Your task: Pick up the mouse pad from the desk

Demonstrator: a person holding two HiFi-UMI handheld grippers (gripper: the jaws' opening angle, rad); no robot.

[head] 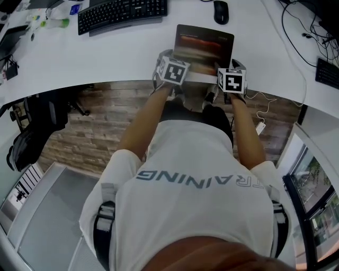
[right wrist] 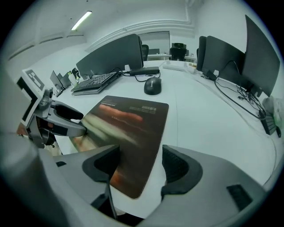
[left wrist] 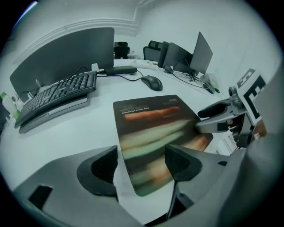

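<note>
Mouse pad [head: 204,45] lies flat on the white tabletop [head: 127,58], close to its near edge. Its long axis seems to run near to far. We have the left gripper [left wrist: 142,165] at the pad's near left corner and the right gripper [right wrist: 140,165] at its near right corner, so neither is closer. The fingers [left wrist: 181,162] of both stand wide apart and grip nothing. Each pair straddles one long side edge, with the inner finger over the pad and the outer over bare tabletop. We cannot tell whether any finger touches yet. We judge that one finger must get under an edge, since the pad lies flat. Mouse [head: 221,11] sits beyond the far edge.
</note>
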